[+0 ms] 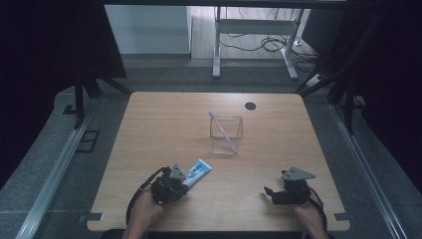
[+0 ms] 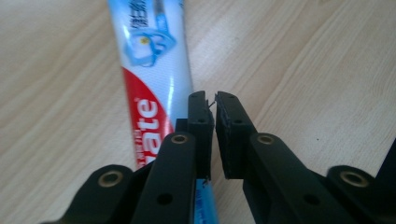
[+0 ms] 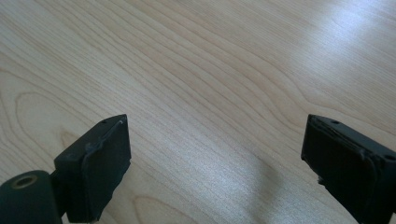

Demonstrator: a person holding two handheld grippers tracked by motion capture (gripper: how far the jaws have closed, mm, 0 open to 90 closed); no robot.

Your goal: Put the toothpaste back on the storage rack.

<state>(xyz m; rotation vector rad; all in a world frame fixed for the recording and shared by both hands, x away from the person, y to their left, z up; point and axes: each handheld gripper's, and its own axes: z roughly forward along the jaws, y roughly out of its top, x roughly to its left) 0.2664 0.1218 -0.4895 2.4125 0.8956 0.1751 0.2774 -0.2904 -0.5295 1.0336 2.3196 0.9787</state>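
A white, red and blue toothpaste tube (image 1: 197, 173) lies flat near the table's front left. In the left gripper view the toothpaste tube (image 2: 154, 70) runs beside and partly under the left jaw. My left gripper (image 1: 182, 183) rests right at the tube's near end. That left gripper (image 2: 214, 100) is shut, its pads nearly touching with nothing visible between them. My right gripper (image 1: 269, 193) sits at the front right, low over bare wood. In its own view the right gripper (image 3: 215, 135) stands wide open and empty.
A clear square cup (image 1: 226, 134) stands mid-table with a pink toothbrush (image 1: 222, 130) leaning inside it. A black round grommet (image 1: 250, 106) sits near the far edge of the wooden table (image 1: 159, 119). Desk legs and cables lie on the floor beyond.
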